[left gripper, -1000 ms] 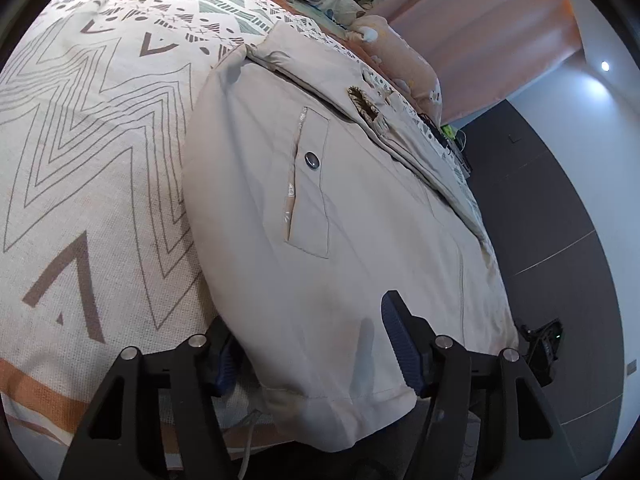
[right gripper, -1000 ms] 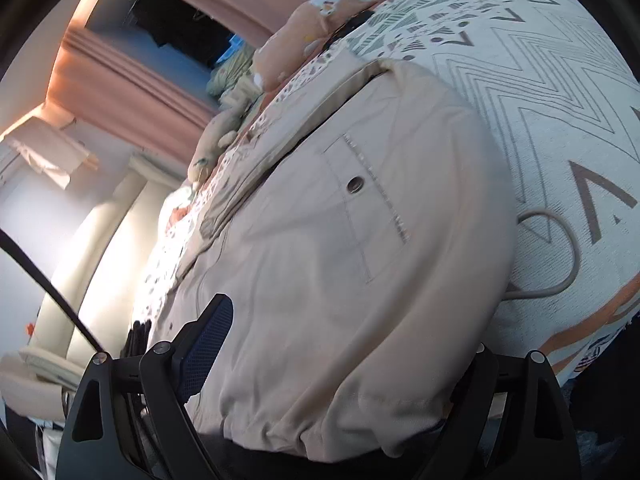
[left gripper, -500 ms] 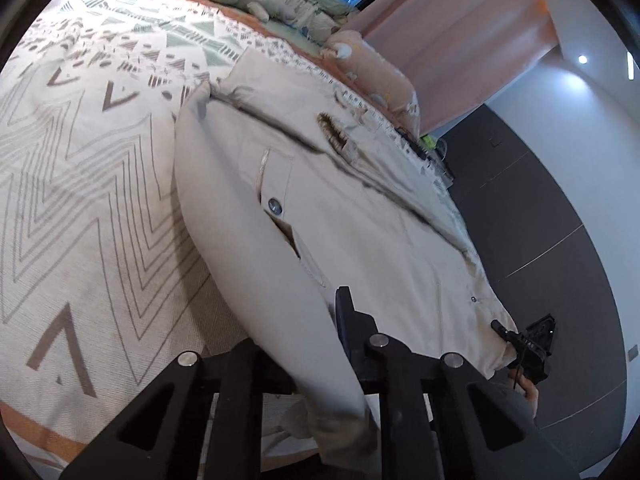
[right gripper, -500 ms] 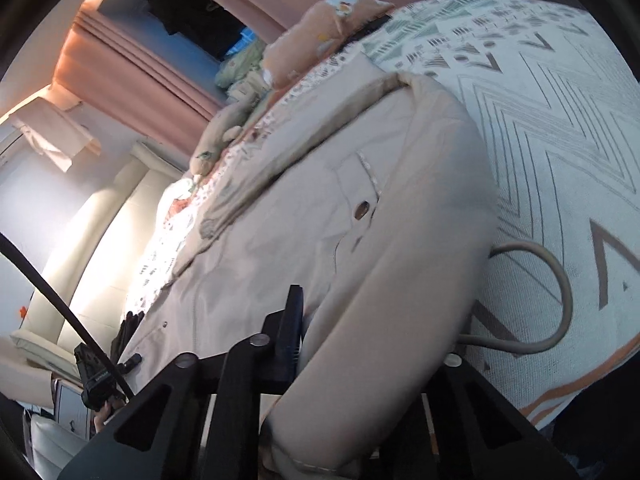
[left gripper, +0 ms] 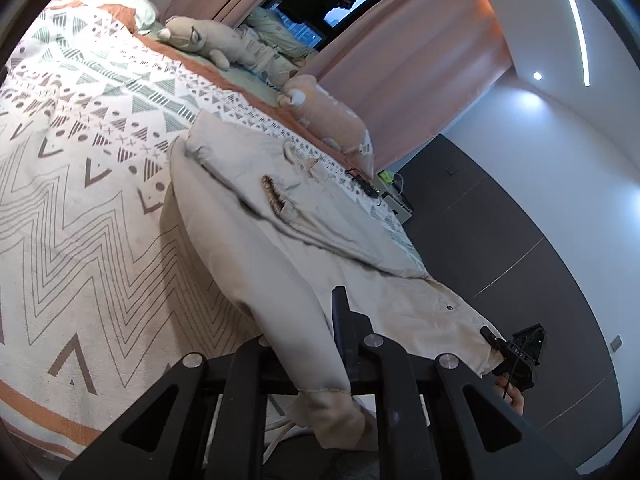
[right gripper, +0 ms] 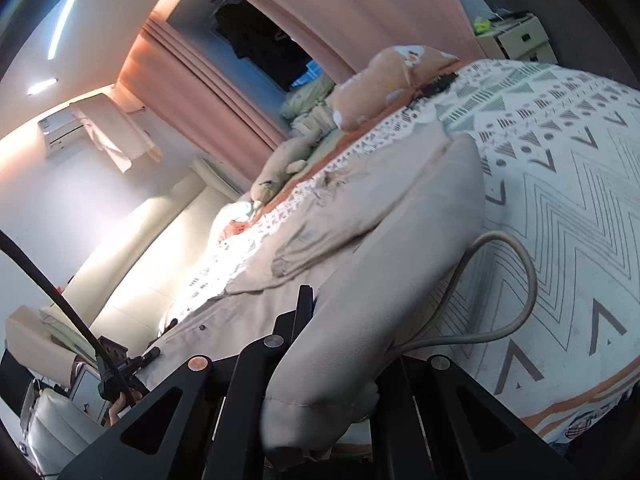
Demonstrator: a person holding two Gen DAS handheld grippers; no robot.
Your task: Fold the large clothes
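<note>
Both tools, left tool (left gripper: 316, 364) and right tool (right gripper: 336, 360), clamp the beige garment's (left gripper: 320, 240) hem, lifting it; next, carry it forward over the bed (left gripper: 80, 200).

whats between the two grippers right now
A taut stretch of the beige garment, its bottom hem clamped at each end by the left gripper and right gripper; both wrist views show this.

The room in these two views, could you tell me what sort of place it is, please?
Most likely a bedroom: a bed with a patterned bedspread, soft toys along its far edge, and pink curtains at a dark window.
</note>
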